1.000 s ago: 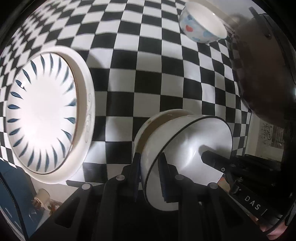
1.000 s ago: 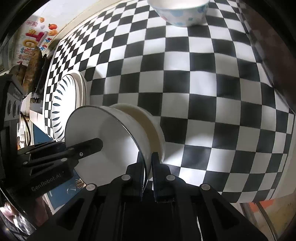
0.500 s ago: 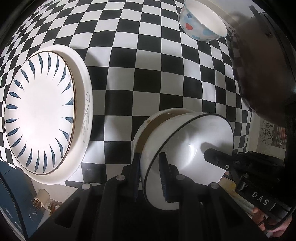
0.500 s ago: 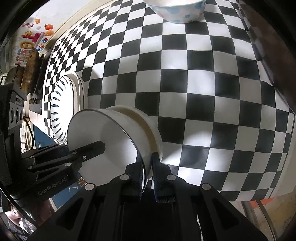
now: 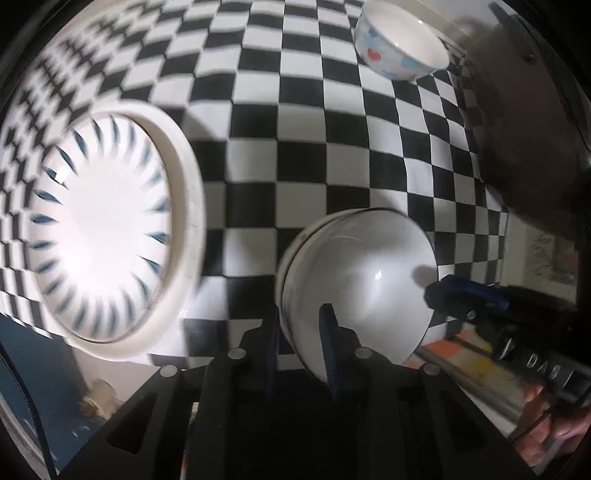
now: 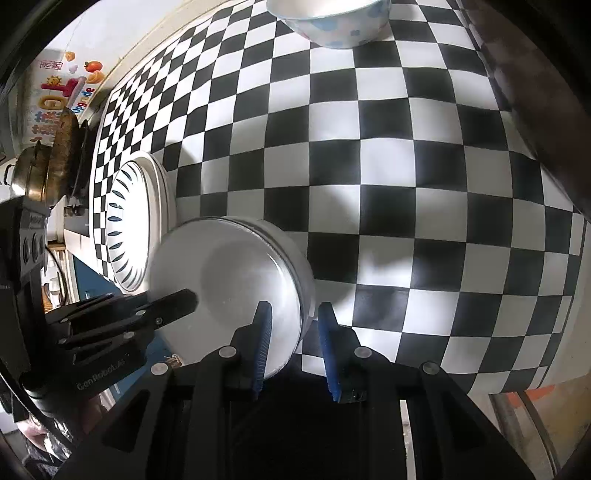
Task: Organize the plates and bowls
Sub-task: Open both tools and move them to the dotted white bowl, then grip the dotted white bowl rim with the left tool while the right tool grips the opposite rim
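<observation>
A white bowl with a thin dark rim (image 5: pixel 354 273) sits nested in a second white bowl (image 5: pixel 317 225) on the checkered table. My left gripper (image 5: pixel 298 314) straddles its near rim with a clear gap on both sides. My right gripper (image 6: pixel 293 314) straddles the opposite rim of the same bowl (image 6: pixel 229 273), also apart from it. A plate with blue leaf marks (image 5: pixel 99 240) lies on a larger white plate (image 5: pixel 188 206) to the left; it also shows in the right wrist view (image 6: pixel 129 225). A white bowl with blue and red hearts (image 5: pixel 399 51) stands far back.
A dark rounded pot lid (image 5: pixel 524 122) fills the right side. The table's near edge (image 5: pixel 221 360) runs just under the stacked bowls. A stove with a pan (image 6: pixel 55 155) stands at the far left. The heart bowl (image 6: pixel 332 22) is at the top.
Both grippers have opened and let go of the dark-rimmed bowl. It has dropped from tilted to seated in the bowl below. The left view has shifted and blurred.
</observation>
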The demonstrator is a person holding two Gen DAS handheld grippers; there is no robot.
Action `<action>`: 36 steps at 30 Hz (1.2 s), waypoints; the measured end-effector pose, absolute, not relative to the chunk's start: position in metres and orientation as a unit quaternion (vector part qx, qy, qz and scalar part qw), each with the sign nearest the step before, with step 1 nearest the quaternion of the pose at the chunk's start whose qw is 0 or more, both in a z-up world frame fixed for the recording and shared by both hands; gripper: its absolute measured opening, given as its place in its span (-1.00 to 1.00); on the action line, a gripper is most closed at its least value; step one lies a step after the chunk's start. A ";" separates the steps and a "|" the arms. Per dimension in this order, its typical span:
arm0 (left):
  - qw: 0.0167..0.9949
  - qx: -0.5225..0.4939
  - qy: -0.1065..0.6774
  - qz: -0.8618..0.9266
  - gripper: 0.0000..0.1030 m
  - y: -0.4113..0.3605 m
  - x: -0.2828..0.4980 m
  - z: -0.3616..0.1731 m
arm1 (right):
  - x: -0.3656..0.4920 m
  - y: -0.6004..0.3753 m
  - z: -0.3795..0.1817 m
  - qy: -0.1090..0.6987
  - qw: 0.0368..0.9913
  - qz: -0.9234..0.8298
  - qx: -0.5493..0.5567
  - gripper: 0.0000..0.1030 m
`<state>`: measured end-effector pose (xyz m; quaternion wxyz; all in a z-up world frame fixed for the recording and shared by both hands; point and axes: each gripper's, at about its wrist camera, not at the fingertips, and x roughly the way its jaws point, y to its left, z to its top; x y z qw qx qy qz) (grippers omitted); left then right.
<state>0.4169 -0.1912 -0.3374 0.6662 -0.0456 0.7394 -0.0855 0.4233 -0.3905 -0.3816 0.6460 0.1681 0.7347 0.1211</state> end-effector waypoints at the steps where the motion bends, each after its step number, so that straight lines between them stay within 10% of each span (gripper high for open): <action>1: 0.670 -0.039 0.737 -0.083 -0.57 -0.190 0.417 -0.334 | 0.423 -0.391 -0.380 0.733 0.647 0.122 0.170 -0.46; 7: 0.705 -0.049 0.701 -0.092 -0.52 -0.180 0.437 -0.298 | 0.440 -0.406 -0.354 0.702 0.682 0.099 0.180 -0.43; 11: 0.737 -0.075 0.665 -0.097 -0.10 -0.182 0.489 -0.283 | 0.475 -0.424 -0.334 0.662 0.716 0.070 0.211 0.43; 28: 0.681 -0.051 0.705 -0.191 -0.04 -0.254 0.695 -0.367 | 0.610 -0.438 -0.377 0.649 0.729 -0.072 0.205 0.41; 34: 0.656 -0.024 0.723 -0.216 -0.06 -0.275 0.712 -0.399 | 0.628 -0.439 -0.386 0.649 0.732 -0.126 0.166 -0.01; 36: 0.652 -0.019 0.726 -0.218 -0.41 -0.279 0.714 -0.405 | 0.632 -0.437 -0.386 0.651 0.731 -0.120 0.168 -0.19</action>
